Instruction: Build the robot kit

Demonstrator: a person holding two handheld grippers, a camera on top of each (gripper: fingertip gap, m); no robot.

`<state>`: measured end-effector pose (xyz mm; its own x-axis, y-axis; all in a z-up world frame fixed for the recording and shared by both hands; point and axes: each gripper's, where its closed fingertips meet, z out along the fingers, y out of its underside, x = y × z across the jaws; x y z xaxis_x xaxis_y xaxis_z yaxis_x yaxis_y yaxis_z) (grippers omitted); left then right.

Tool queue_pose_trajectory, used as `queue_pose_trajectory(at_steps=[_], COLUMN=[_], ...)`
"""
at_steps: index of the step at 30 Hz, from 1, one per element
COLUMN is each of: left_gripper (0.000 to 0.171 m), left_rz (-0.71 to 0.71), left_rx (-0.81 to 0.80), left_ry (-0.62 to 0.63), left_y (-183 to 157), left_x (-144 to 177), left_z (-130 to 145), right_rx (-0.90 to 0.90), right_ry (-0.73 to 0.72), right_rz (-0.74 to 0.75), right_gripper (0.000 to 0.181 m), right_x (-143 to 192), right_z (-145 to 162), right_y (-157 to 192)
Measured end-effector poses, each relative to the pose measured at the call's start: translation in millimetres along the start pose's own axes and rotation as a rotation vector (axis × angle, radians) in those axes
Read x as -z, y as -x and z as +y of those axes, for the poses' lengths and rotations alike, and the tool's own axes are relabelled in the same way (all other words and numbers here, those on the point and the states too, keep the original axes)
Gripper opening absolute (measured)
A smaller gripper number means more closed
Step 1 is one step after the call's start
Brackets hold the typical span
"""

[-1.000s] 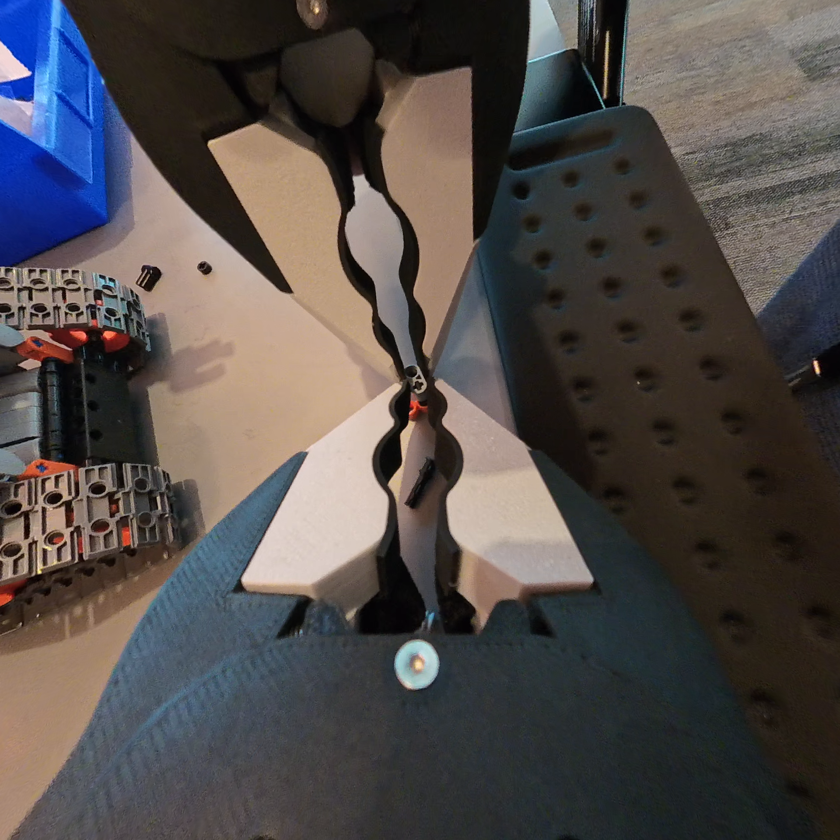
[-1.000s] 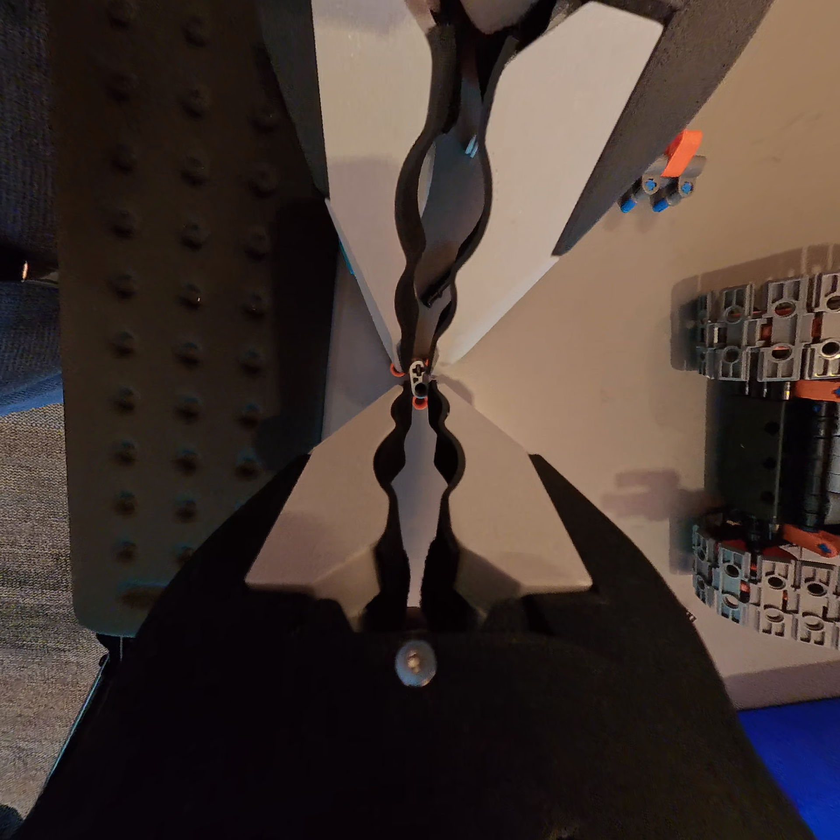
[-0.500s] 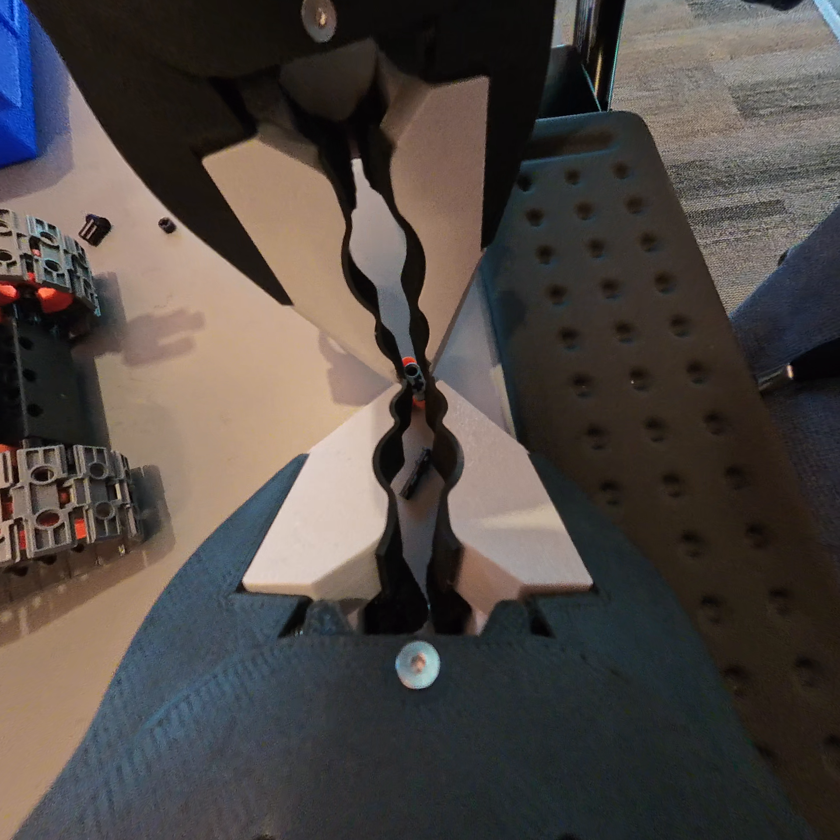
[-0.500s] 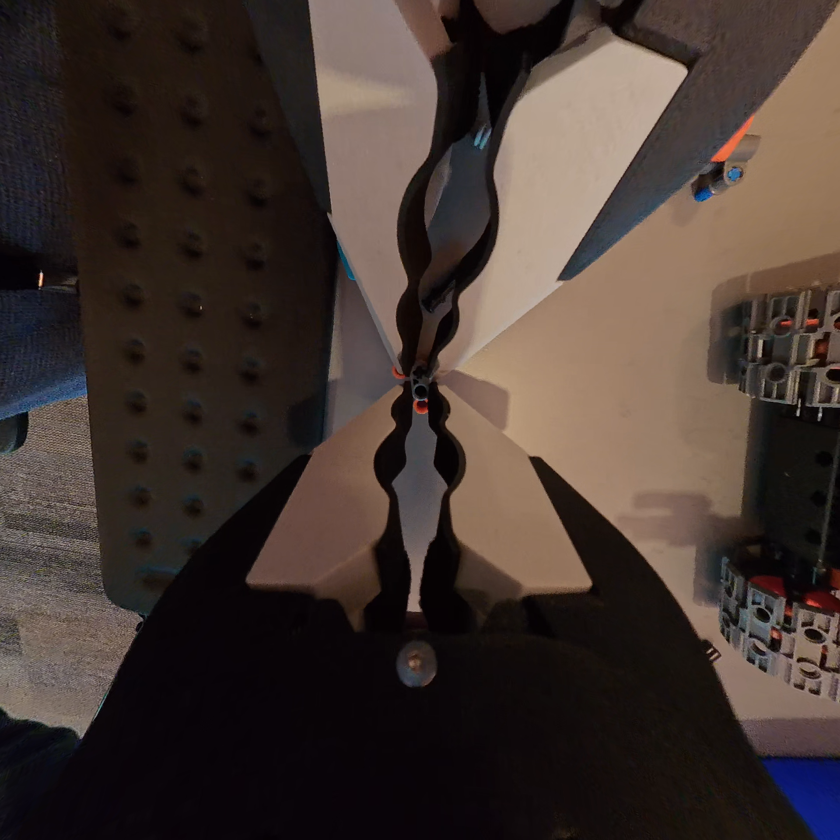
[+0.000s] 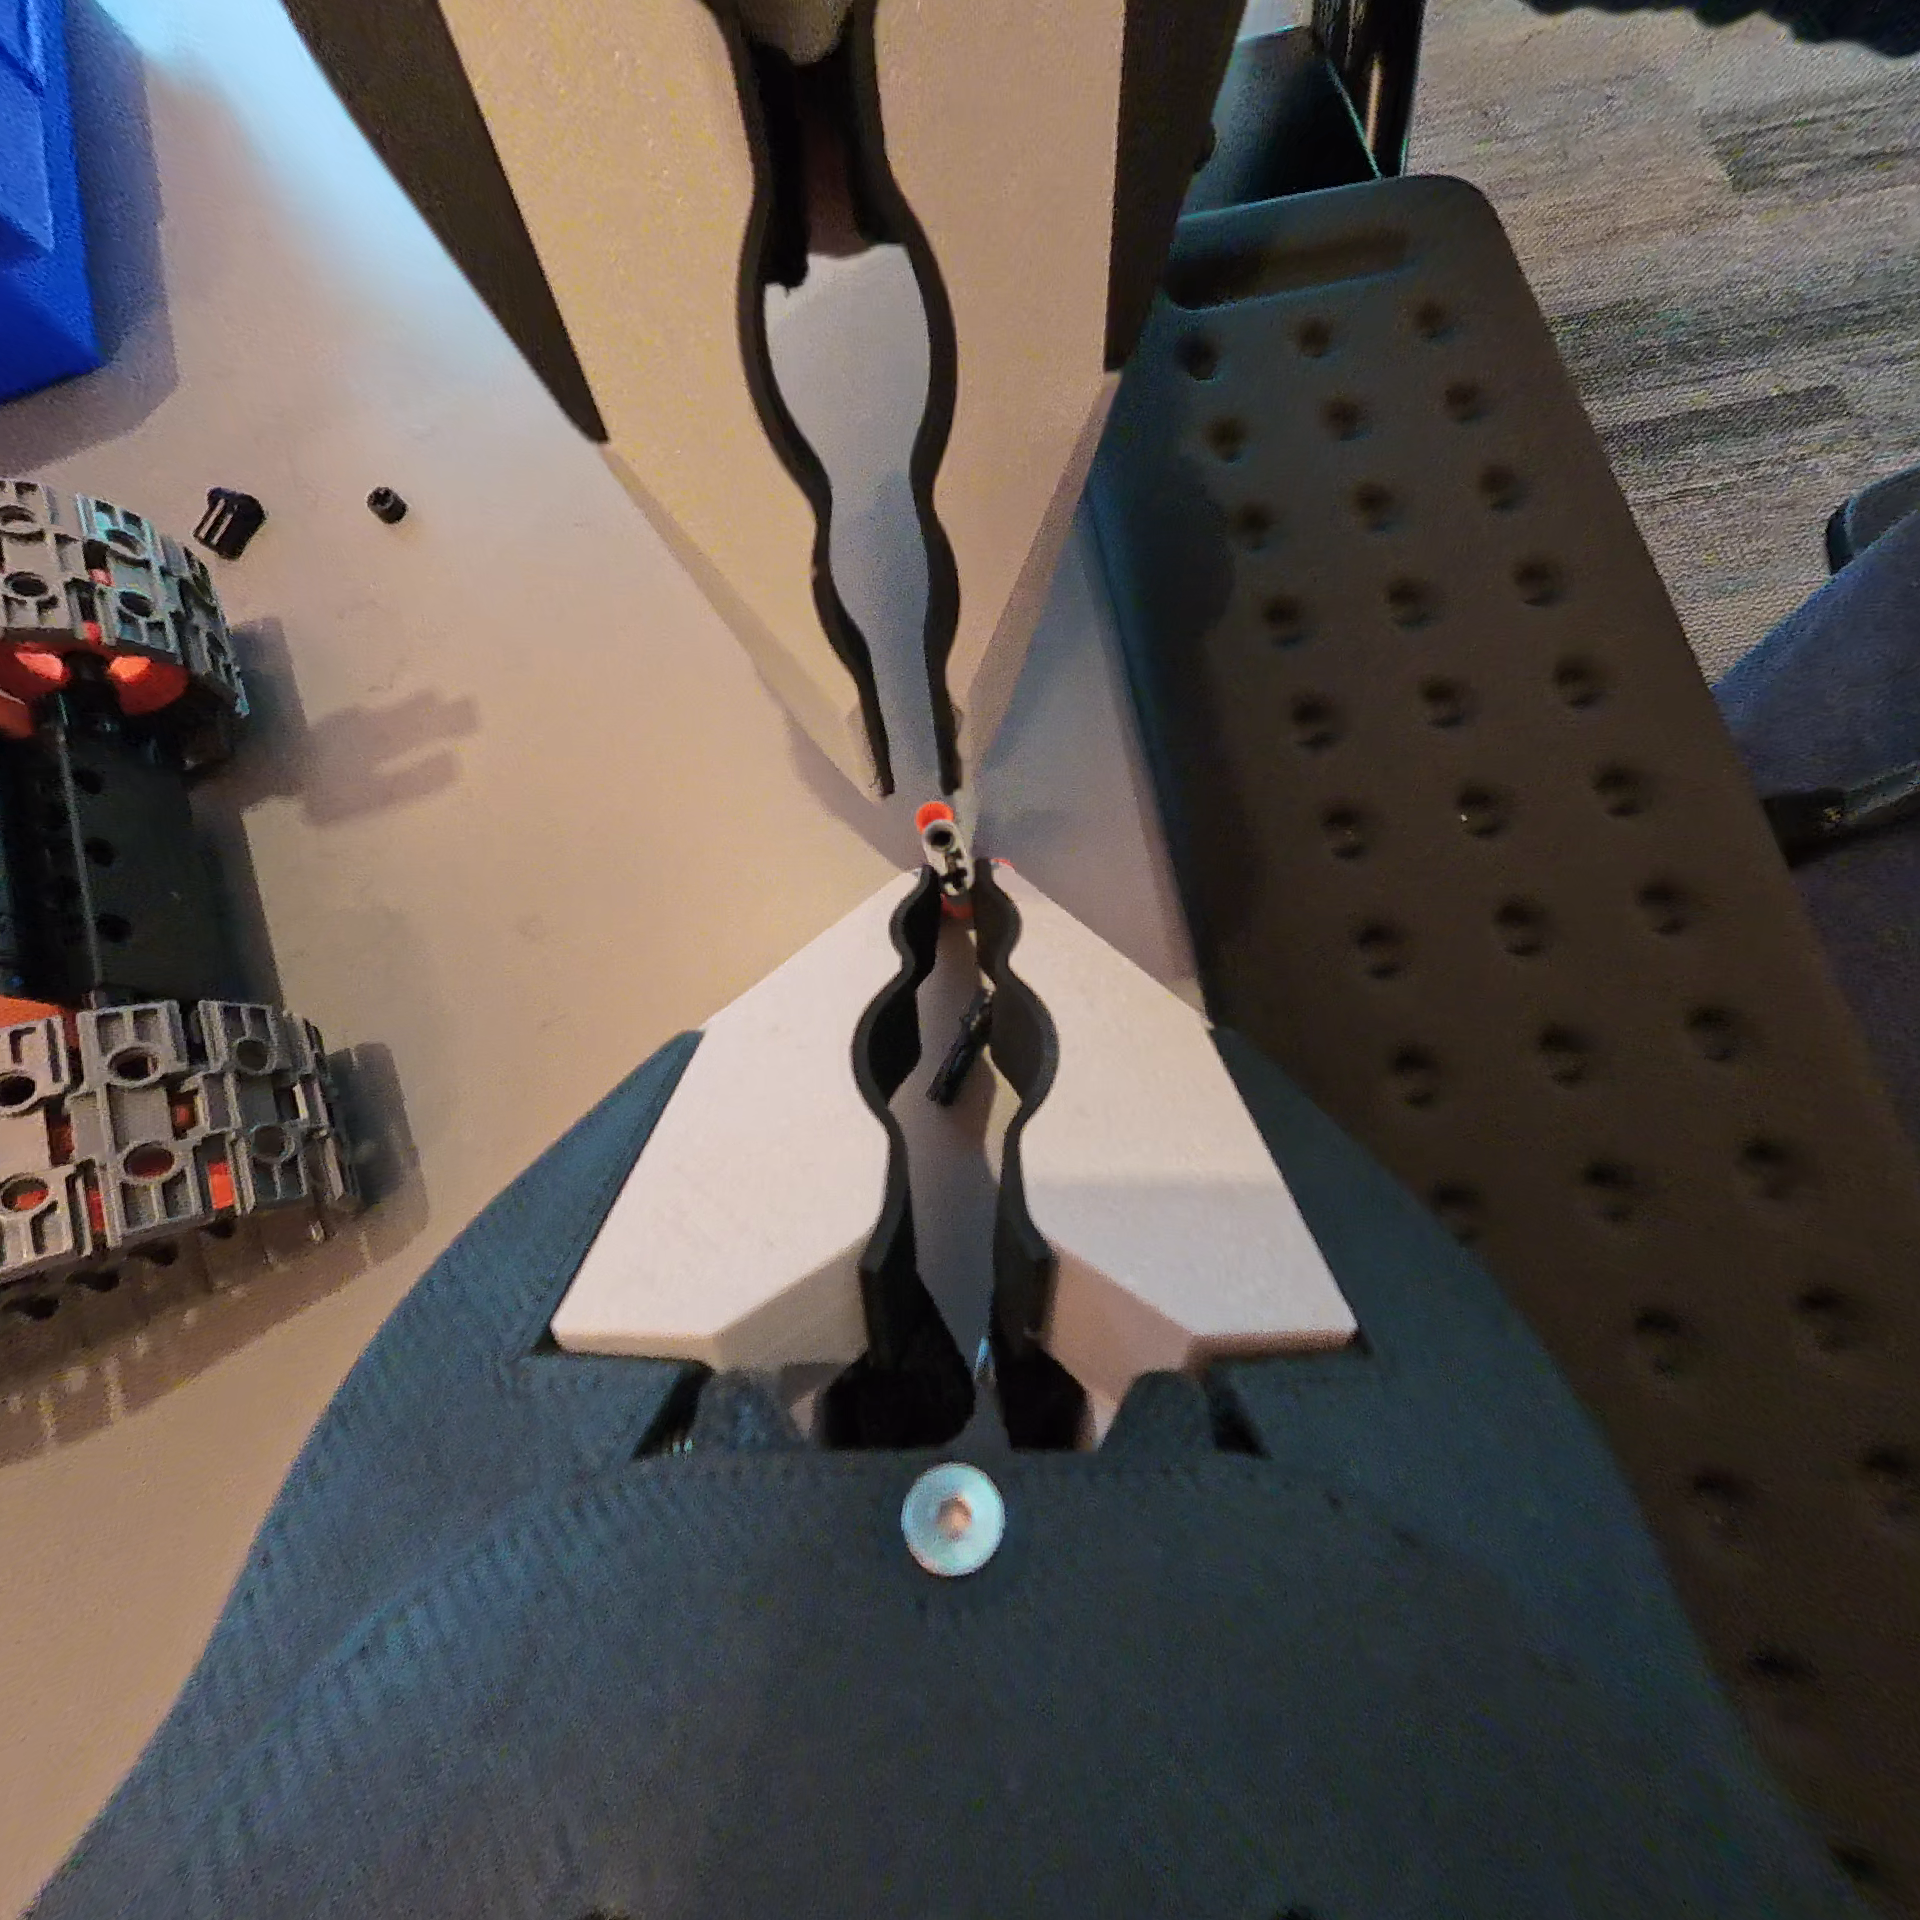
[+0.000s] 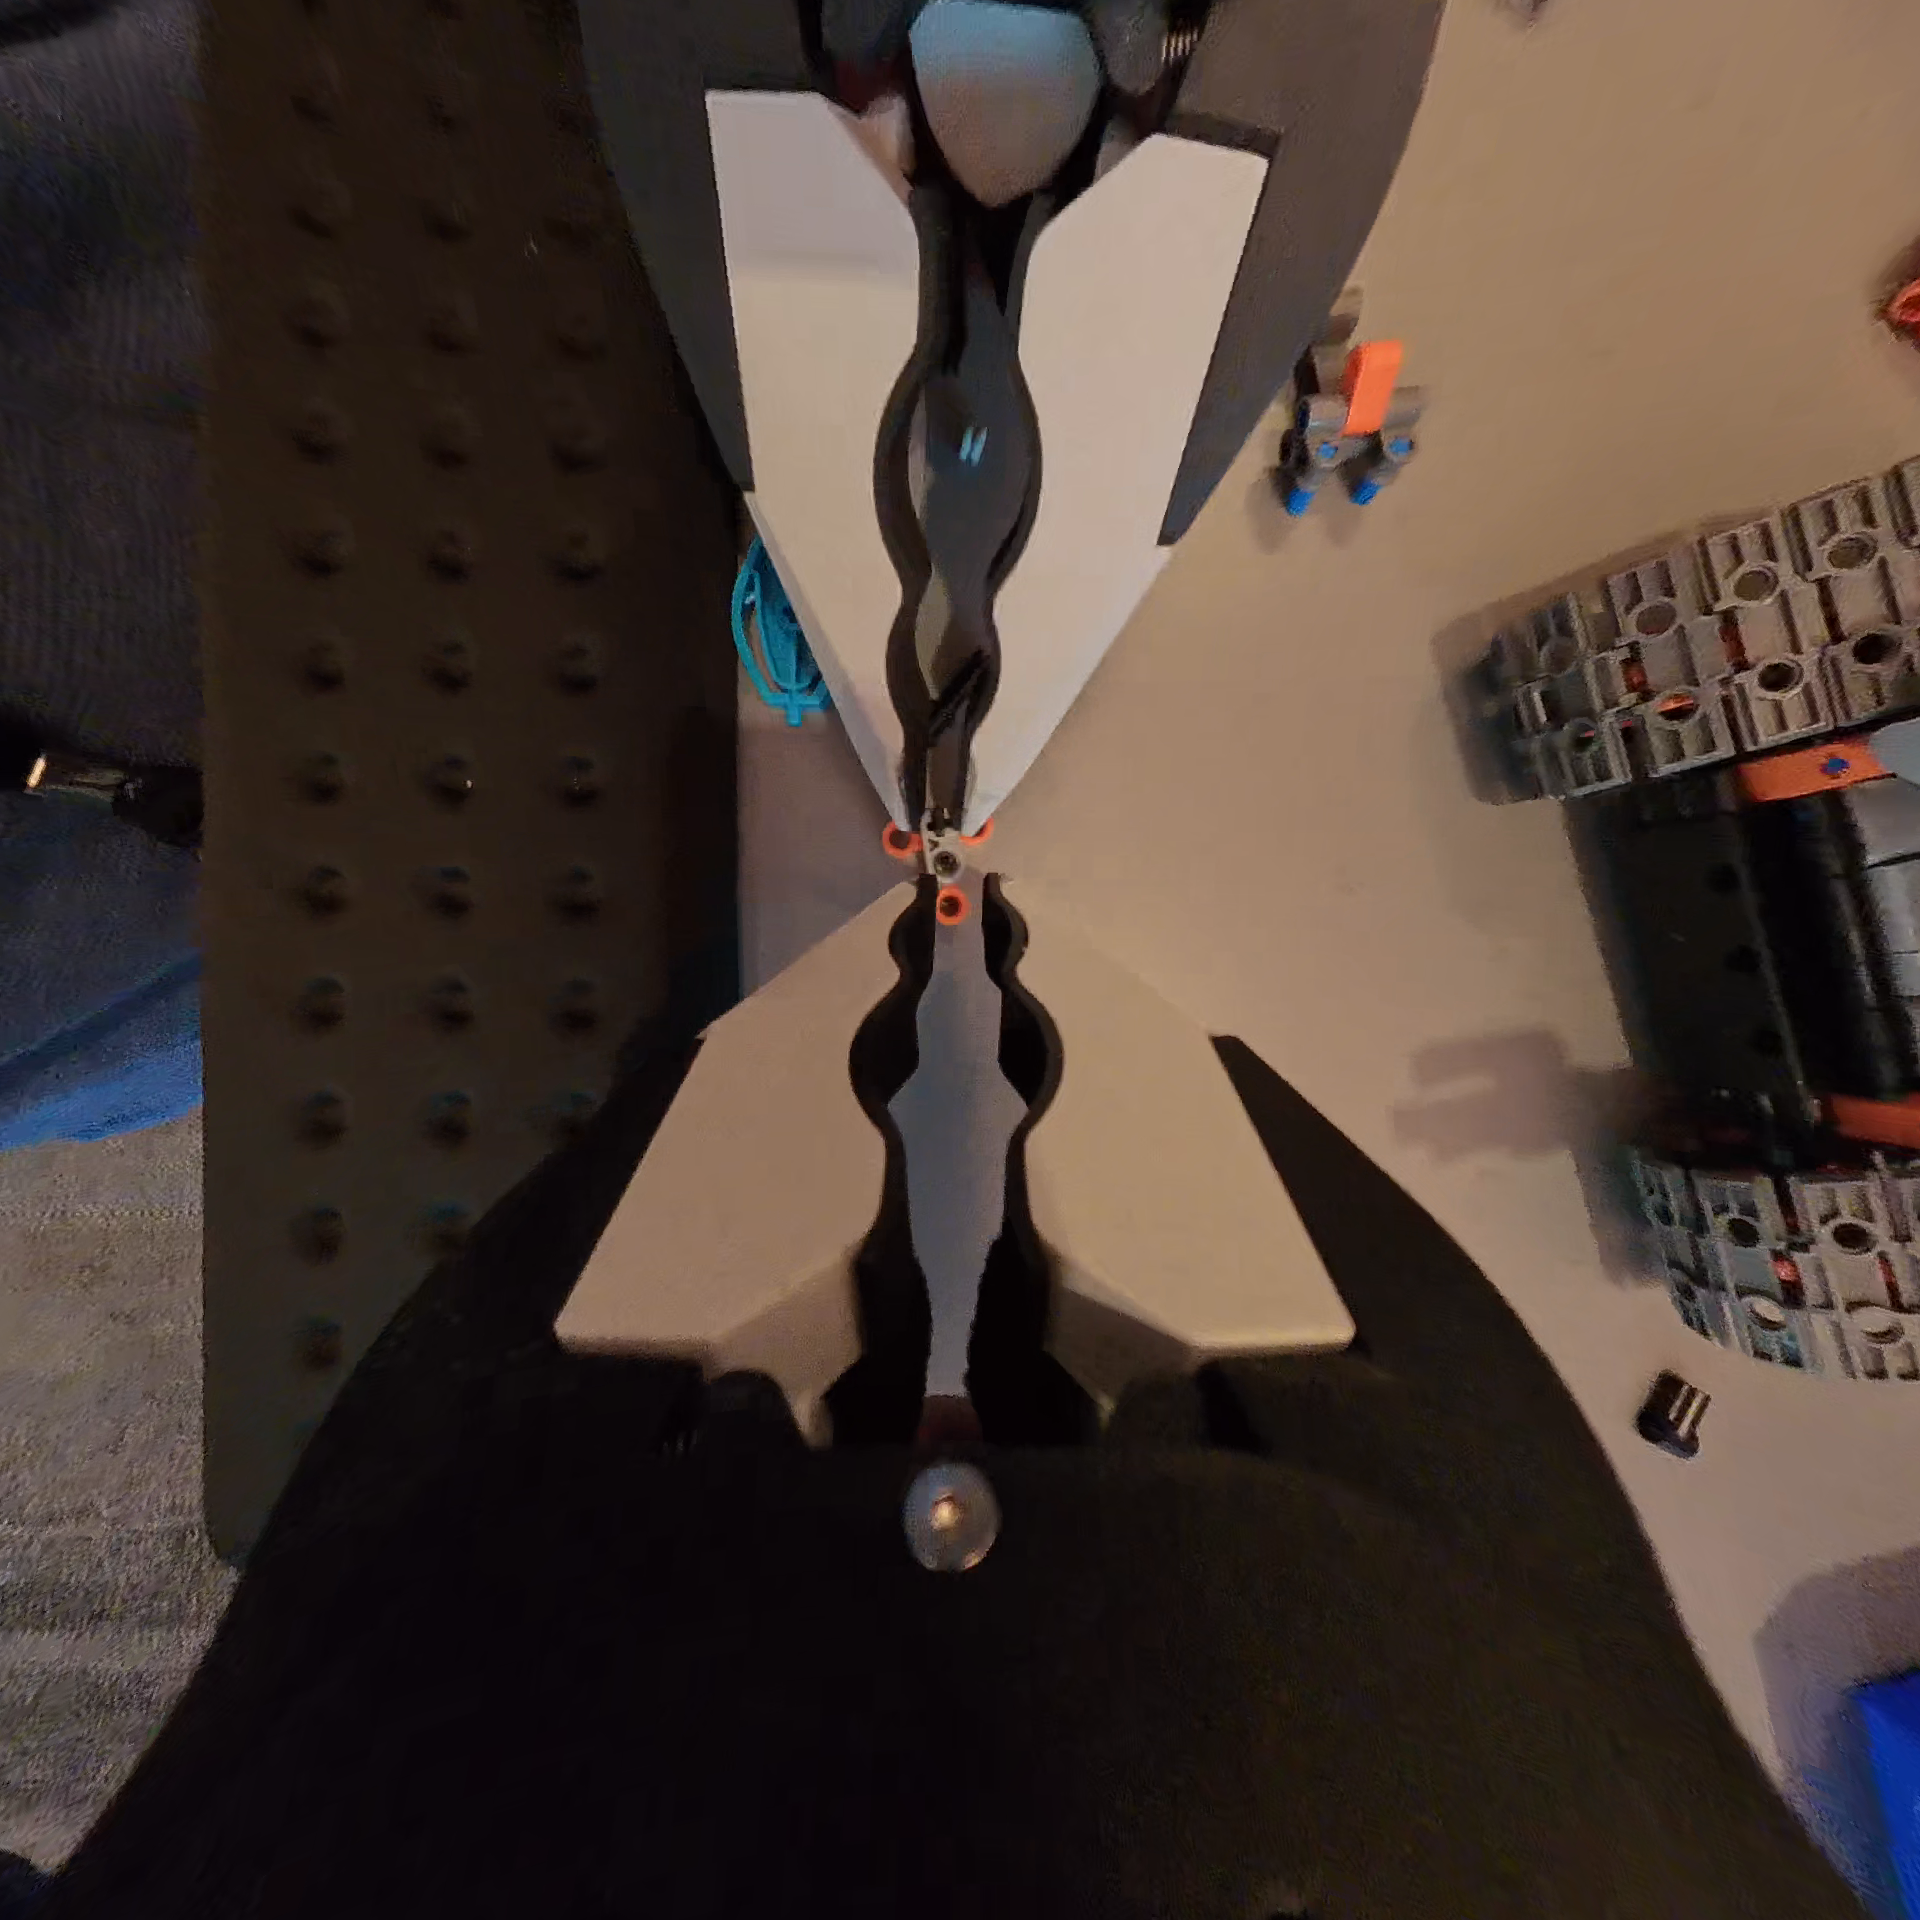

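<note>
Between both claw tips, sm grey connector w/ orange pins [image 5: 945, 840] is clamped in L gripper [image 5: 953, 888]. R gripper [image 6: 951, 896] fingers slightly apart around its orange end, not gripping. Tracked model [image 6: 1714, 935] lies well off R claw's right.

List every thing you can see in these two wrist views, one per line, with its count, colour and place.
connector piece: one, grey with orange pins, between the two grippers' tips
tracked vehicle: one, grey, black and orange, on the table
loose pieces: two, black, beside the vehicle
small assembly: one, grey, orange and blue, on the table
teal piece: one, at the table's edge
bin: one, blue, on the table
perforated panel: one, black, beside the table
table: one, beige
left gripper: one, shut on the connector piece
right gripper: one, tips at an orange pin, grip unclear
</note>
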<state>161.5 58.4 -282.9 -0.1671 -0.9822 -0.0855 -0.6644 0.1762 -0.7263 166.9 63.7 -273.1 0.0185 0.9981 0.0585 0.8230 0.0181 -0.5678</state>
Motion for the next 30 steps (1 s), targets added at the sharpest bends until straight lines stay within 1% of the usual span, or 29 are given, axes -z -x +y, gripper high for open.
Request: queue_pose_trajectory(at_steps=[2, 4, 6, 8, 11, 13, 15, 17, 19, 20, 22, 28, 30], left_gripper=[0.005, 0.006, 0.005, 0.005, 0.005, 0.005, 0.005, 0.005, 0.005, 0.005, 0.005, 0.004, 0.005], left_rz=[0.015, -0.007, 0.004, -0.014, -0.045, -0.083, -0.101, -0.113, -0.153, -0.154, -0.189, -0.257, -0.283], left_rx=[0.028, 0.014, 0.012, -0.001, -0.009, -0.03, -0.021, -0.02, -0.03, -0.027, -0.03, -0.019, -0.008], left_ry=[-0.002, 0.007, 0.014, 0.018, 0.011, 0.007, -0.017, -0.03, -0.041, -0.045, -0.062, -0.085, -0.101], left_y=[-0.8, 2.9, 0.2, 1.2, 4.3, 8.8, 12.3, 14.8, 19.4, 19.1, 22.5, 27.5, 30.1], left_x=[-0.1, 1.5, 0.8, 1.6, 5.2, 10.1, 17.3, 24.6, 33.1, 37.5, 47.6, 74.8, 84.4], left_z=[-0.7, 0.8, 3.2, 4.3, 6.6, 7.2, 4.4, 3.7, 3.4, 3.4, 3.0, 8.0, 9.5], right_rx=[0.004, 0.012, 0.027, 0.047, 0.059, 0.058, 0.063, 0.069, 0.076, 0.082, 0.104, 0.131, 0.137], right_ry=[0.01, 0.006, 0.004, 0.004, 0.006, -0.015, -0.045, -0.062, -0.08, -0.091, -0.113, -0.159, -0.173], right_rz=[0.029, 0.021, 0.002, -0.009, -0.009, -0.01, 0.013, 0.042, 0.061, 0.066, 0.093, 0.126, 0.142], right_gripper=[0.008, 0.009, 0.01, 0.006, 0.006, 0.01, 0.01, 0.015, 0.017, 0.017, 0.009, 0.021, 0.022], right_x=[-4.1, -8.9, -15.9, -20.9, -22.1, -20.7, -16.8, -14.1, -12.1, -11.3, -10.2, -7.3, -6.3], right_z=[4.1, 2.8, -0.4, -3.8, -7.3, -12.4, -19.9, -27.0, -34.5, -38.8, -48.4, -74.1, -81.5], right_y=[-3.2, -0.9, 1.7, 2.0, -1.6, -4.3, -9.5, -15.1, -18.0, -18.6, -21.8, -34.0, -38.1])
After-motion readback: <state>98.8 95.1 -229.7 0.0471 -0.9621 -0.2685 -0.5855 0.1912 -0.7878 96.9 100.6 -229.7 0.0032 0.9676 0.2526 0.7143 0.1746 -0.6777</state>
